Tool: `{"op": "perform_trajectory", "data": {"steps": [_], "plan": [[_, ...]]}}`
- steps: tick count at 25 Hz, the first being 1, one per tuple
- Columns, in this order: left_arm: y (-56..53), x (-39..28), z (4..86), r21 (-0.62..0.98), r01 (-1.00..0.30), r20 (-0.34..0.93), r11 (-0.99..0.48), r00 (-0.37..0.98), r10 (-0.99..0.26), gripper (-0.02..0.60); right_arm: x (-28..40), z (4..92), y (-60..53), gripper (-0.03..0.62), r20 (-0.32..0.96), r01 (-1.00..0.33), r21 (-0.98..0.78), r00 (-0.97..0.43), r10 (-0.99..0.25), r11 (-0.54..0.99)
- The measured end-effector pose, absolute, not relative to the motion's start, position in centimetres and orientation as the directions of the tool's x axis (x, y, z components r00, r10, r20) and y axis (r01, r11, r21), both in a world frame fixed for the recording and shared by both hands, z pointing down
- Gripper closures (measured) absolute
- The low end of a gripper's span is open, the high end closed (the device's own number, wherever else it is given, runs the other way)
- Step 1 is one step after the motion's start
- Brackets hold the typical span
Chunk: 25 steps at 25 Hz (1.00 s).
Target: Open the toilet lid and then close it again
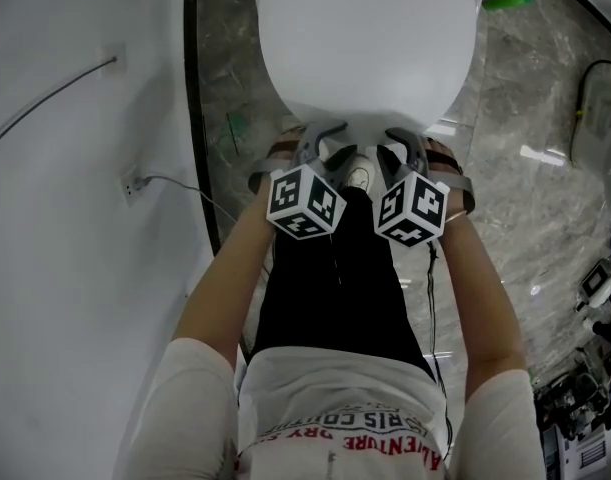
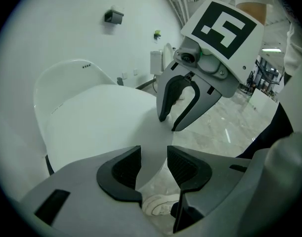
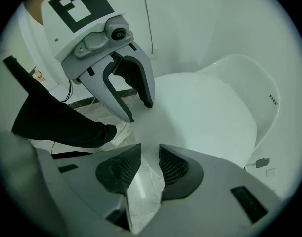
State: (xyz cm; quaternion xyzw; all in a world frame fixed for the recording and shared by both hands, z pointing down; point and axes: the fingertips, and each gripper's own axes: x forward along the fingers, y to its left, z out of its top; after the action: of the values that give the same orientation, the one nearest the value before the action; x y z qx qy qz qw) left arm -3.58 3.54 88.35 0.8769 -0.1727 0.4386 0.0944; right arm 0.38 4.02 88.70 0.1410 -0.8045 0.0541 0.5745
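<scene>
The white toilet lid [image 1: 365, 48] lies down over the bowl, its rounded front rim toward me. Both grippers hang side by side at that rim, pointing steeply down. My left gripper [image 1: 325, 140] [image 2: 153, 158] has its jaws apart; the lid [image 2: 96, 122] rim shows in the gap with floor below, and no pad visibly presses on it. My right gripper [image 1: 402, 140] [image 3: 150, 157] also stands open at the rim of the lid [image 3: 200, 112]. Each gripper view shows the other gripper: the right gripper [image 2: 168, 124] and the left gripper [image 3: 138, 111], each with fingers spread over the lid's front edge.
A white wall [image 1: 55, 168] with a socket [image 1: 132, 183] and a cable runs along the left. Grey marble floor [image 1: 530, 198] lies to the right, with a green object [image 1: 507, 1] at the back and equipment [image 1: 595, 298] at the far right. The person's shoe [image 1: 360, 176] is just below the rim.
</scene>
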Motion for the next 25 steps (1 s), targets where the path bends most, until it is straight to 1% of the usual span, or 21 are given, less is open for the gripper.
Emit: {"op": "perform_trajectory", "data": {"steps": [6, 8, 9, 11, 12, 15, 17, 20, 23, 25], "plan": [[3.3, -3.7, 90.2, -0.018, -0.380, 0.798, -0.925, 0.552, -0.242, 0.424, 0.3, 90.9, 3.6, 0.488, 0.937, -0.318, 0.078, -0.302, -0.179, 0.945], [3.1, -3.8, 90.3, -0.033, -0.386, 0.792, -0.922, 0.552, -0.259, 0.449, 0.3, 90.9, 3.5, 0.499, 0.931, -0.330, 0.081, -0.311, -0.190, 0.941], [3.1, -3.9, 90.2, -0.034, -0.388, 0.793, -0.921, 0.550, -0.261, 0.451, 0.3, 90.7, 3.5, 0.500, 0.929, -0.334, 0.078, -0.317, -0.190, 0.940], [3.1, -3.9, 89.7, -0.028, -0.391, 0.797, -0.920, 0.546, -0.257, 0.451, 0.4, 90.1, 3.5, 0.505, 0.924, -0.346, 0.063, -0.335, -0.186, 0.936], [3.0, -3.9, 89.3, -0.025, -0.395, 0.798, -0.918, 0.546, -0.257, 0.454, 0.4, 89.6, 3.4, 0.519, 0.917, -0.361, 0.057, -0.350, -0.192, 0.931], [2.5, -4.0, 87.6, -0.010, -0.427, 0.788, -0.904, 0.554, -0.270, 0.466, 0.5, 86.6, 2.1, 0.533, 0.879, -0.422, 0.070, -0.402, -0.256, 0.904], [1.6, -3.9, 85.7, -0.003, -0.456, 0.773, -0.890, 0.564, -0.291, 0.480, 0.8, 84.0, 0.9, 0.553, 0.853, -0.464, 0.089, -0.421, -0.308, 0.882], [-0.5, -3.8, 81.4, -0.022, -0.511, 0.738, -0.859, 0.572, -0.359, 0.535, 1.4, 79.8, -0.6, 0.565, 0.823, -0.535, 0.073, -0.445, -0.354, 0.842], [-2.8, -3.8, 75.4, -0.027, -0.585, 0.681, -0.811, 0.582, -0.443, 0.566, 2.2, 74.7, -1.8, 0.572, 0.794, -0.605, 0.045, -0.461, -0.396, 0.795], [-4.3, -4.0, 70.9, -0.022, -0.635, 0.633, -0.772, 0.589, -0.502, 0.572, 2.7, 70.9, -2.8, 0.576, 0.766, -0.648, 0.036, -0.472, -0.437, 0.761]]}}
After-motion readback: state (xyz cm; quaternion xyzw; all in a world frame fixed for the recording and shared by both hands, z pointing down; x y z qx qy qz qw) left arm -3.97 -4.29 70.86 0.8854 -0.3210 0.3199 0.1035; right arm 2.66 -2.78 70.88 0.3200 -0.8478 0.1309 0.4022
